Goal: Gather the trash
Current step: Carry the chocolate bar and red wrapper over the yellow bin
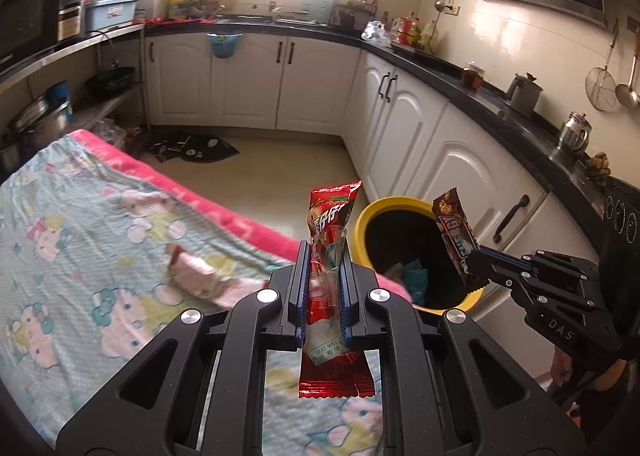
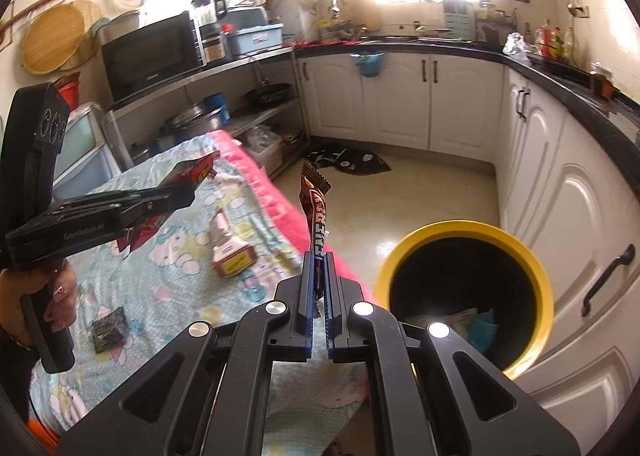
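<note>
My left gripper (image 1: 325, 256) is shut on a red snack wrapper (image 1: 331, 216), which stands upright between its blue pads above the edge of the cloth-covered table (image 1: 80, 236). My right gripper (image 2: 319, 262) is shut on a brown chocolate-bar wrapper (image 2: 314, 200); in the left wrist view that brown wrapper (image 1: 454, 232) hangs over the yellow-rimmed bin (image 1: 362, 224). The bin (image 2: 520, 244) stands on the floor to the right of the table, with trash at its bottom. On the cloth lie a pink-and-red packet (image 2: 232, 252) and a small dark packet (image 2: 108, 330). The left gripper (image 2: 188, 192) shows from the side with the red wrapper (image 2: 198, 170).
White cabinets with dark handles (image 1: 512, 216) and a black counter (image 1: 520, 116) run along the right and back. A metal shelf with a microwave (image 2: 152, 52) and pots stands at the left. A dark mat (image 2: 348, 162) lies on the floor. A hand (image 2: 36, 296) holds the left gripper's grip.
</note>
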